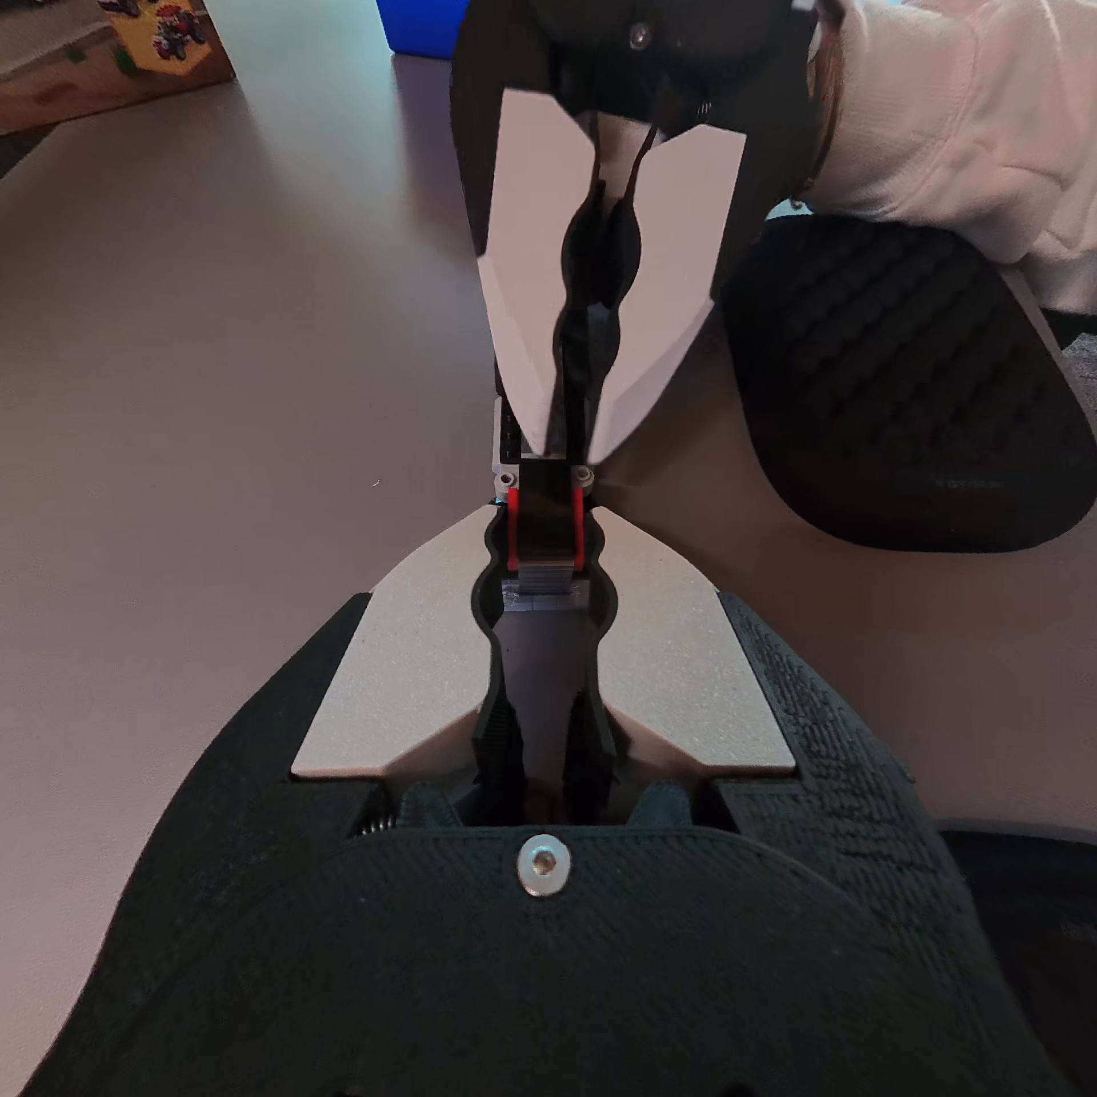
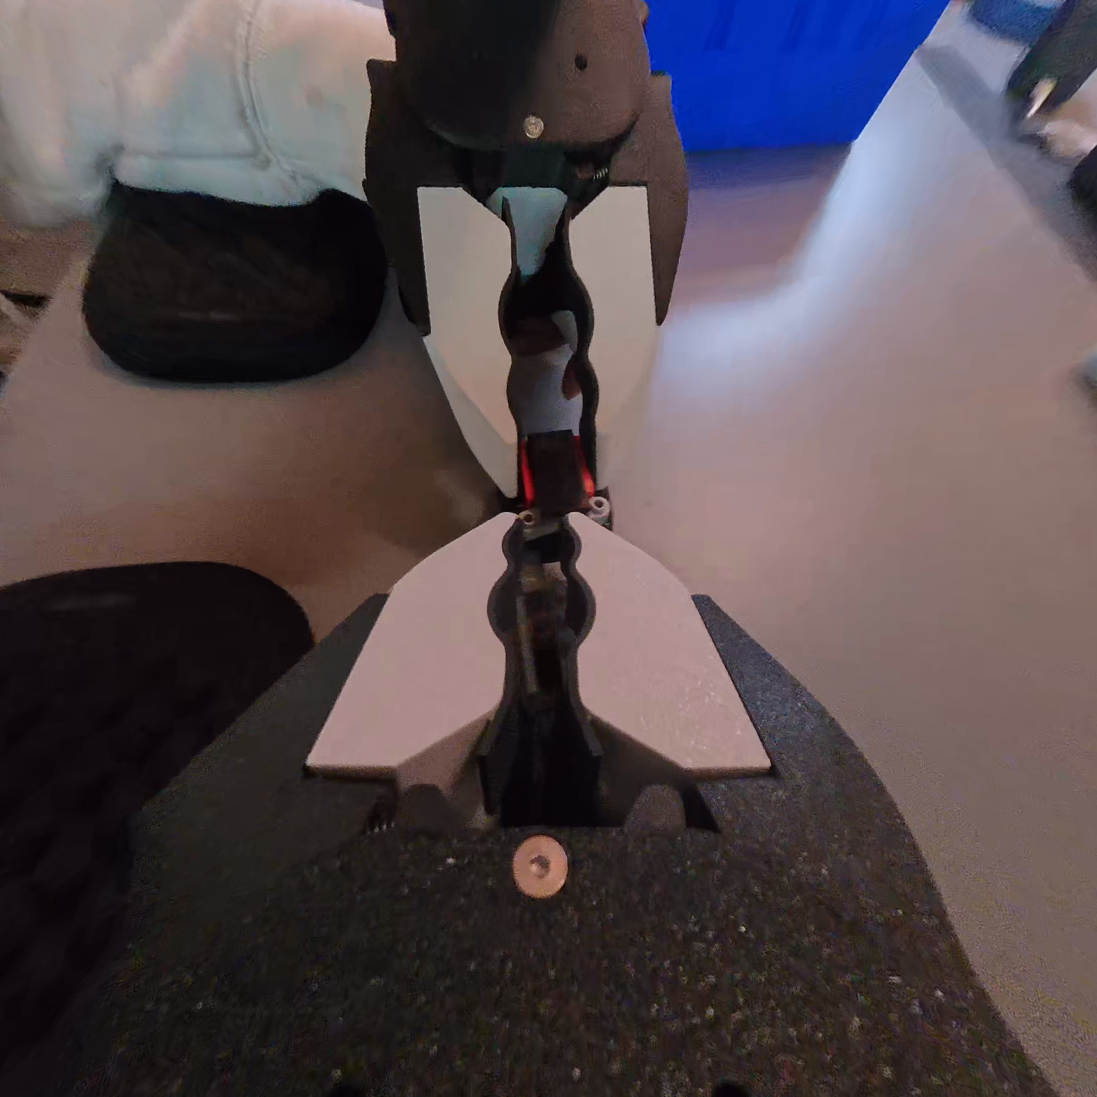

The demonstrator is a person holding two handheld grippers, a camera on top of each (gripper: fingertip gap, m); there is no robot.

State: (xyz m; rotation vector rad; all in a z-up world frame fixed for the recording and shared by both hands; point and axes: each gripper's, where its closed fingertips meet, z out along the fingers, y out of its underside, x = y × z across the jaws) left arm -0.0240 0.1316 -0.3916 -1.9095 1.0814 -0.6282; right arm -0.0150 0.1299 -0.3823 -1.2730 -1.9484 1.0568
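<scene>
A small brick model (image 1: 543, 522), black with red sides and grey studs, hangs between my two grippers just above the tan table (image 1: 237, 415). My left gripper (image 1: 545, 513) is shut on its red sides. My right gripper (image 1: 564, 457) faces it from the far side, fingertips closed on the model's far end. In the right wrist view my right gripper (image 2: 543, 517) pinches the near black and grey end of the model (image 2: 555, 469). The left gripper (image 2: 555, 484) holds the red-sided part beyond it. That view is somewhat blurred.
A black oval textured pad (image 1: 890, 386) lies on the table to the right under a white sleeve (image 1: 950, 119). A blue bin (image 1: 421, 24) and a printed cardboard box (image 1: 107, 53) stand at the back. The right wrist view shows two black pads (image 2: 231, 285) (image 2: 119, 682).
</scene>
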